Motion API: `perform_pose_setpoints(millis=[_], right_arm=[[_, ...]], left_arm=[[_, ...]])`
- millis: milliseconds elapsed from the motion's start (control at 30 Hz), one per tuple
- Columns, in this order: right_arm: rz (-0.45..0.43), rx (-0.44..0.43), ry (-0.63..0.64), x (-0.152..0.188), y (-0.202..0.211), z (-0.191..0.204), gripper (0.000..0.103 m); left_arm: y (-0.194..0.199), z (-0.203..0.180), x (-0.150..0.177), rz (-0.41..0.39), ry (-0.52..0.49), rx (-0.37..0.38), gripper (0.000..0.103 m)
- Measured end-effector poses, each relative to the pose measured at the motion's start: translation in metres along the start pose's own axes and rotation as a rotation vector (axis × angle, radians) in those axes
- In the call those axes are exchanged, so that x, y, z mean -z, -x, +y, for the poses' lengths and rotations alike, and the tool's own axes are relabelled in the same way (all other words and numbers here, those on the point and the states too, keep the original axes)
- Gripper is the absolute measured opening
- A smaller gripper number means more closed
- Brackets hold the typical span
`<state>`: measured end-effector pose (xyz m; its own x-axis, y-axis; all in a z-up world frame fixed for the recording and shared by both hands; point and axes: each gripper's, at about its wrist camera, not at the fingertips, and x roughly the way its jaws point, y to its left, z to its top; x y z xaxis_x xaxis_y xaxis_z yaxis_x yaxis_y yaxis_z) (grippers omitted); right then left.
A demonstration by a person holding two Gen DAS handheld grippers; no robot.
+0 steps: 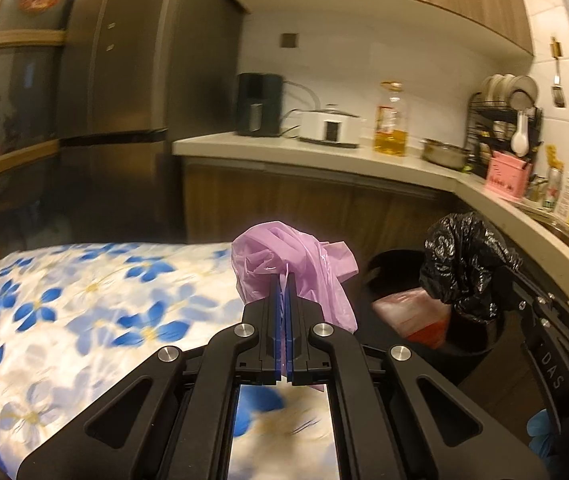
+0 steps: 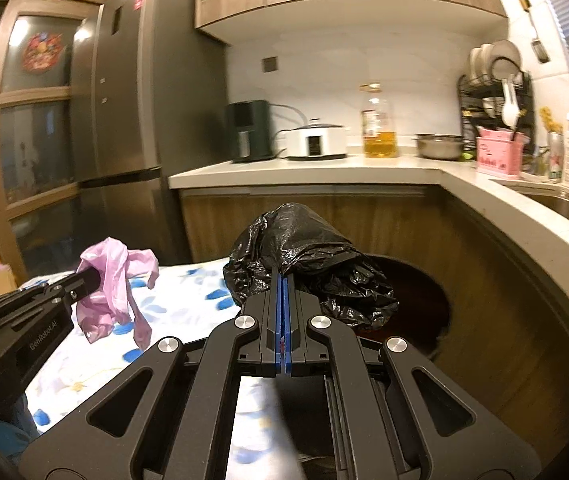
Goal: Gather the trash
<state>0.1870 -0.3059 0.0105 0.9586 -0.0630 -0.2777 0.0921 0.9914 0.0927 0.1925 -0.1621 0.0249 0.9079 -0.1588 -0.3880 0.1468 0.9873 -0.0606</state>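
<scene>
From the left wrist view, our left gripper [image 1: 283,292] is pressed together on a crumpled purple plastic bag [image 1: 284,260], its jaws pinching a fold so the rest bunches above and hangs to the right. We hold it over the edge of the blue-flowered tablecloth [image 1: 64,300], apparently carrying it toward the round black bin [image 1: 464,344] just to the right, where a reddish packet [image 1: 416,316] already lies inside. Our right gripper [image 1: 496,280] shows at the right edge with a black garbage bag [image 1: 464,260] over that bin.

From the right wrist view, our right gripper [image 2: 283,284] is clamped on the black garbage bag [image 2: 304,256], gripped at a gathered part so the loose film balloons ahead, above the dark bin [image 2: 416,296] beside the kitchen counter [image 2: 324,170]. The left gripper [image 2: 96,276] appears at left with the purple bag [image 2: 112,280] draped around its tip, above the flowered tablecloth [image 2: 188,292].

We count two grippers, two bags (one purple, one black), one bin and one packet inside it. The grips look chosen to keep thin film from slipping.
</scene>
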Motion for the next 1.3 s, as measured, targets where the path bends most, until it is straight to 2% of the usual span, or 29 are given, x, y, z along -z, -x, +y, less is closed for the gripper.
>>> perform_pose_setpoints(millis=[333, 600, 667, 767, 900, 967, 1133, 1300], right_arm=[[-0.005, 0.089, -0.041, -0.010, -0.014, -0.055, 0.001], [0.030, 0.100, -0.052, -0.008, -0.032, -0.073, 0.001], [0.042, 0.105, -0.052, -0.006, -0.037, -0.075, 0.002], [0.061, 0.112, -0.055, -0.004, -0.043, -0.077, 0.002], [0.077, 0.117, -0.061, -0.001, -0.046, -0.080, 0.005], [0.081, 0.118, -0.064, 0.001, -0.046, -0.080, 0.018], [0.080, 0.119, -0.070, 0.002, -0.043, -0.080, 0.044], [0.076, 0.128, -0.077, 0.003, -0.035, -0.079, 0.058]], left_arm=[[-0.038, -0.064, -0.014, 0.003, -0.062, 0.163, 0.001], [-0.066, -0.091, -0.012, 0.025, -0.099, 0.223, 0.003], [-0.071, -0.090, -0.011, 0.037, -0.102, 0.224, 0.011], [-0.073, -0.088, -0.008, 0.036, -0.101, 0.223, 0.039], [-0.072, -0.084, -0.008, 0.027, -0.097, 0.209, 0.053], [-0.072, -0.076, -0.008, 0.036, -0.072, 0.208, 0.056], [-0.066, -0.060, -0.008, 0.027, -0.030, 0.174, 0.070], [-0.053, -0.043, -0.006, 0.014, 0.004, 0.124, 0.087]])
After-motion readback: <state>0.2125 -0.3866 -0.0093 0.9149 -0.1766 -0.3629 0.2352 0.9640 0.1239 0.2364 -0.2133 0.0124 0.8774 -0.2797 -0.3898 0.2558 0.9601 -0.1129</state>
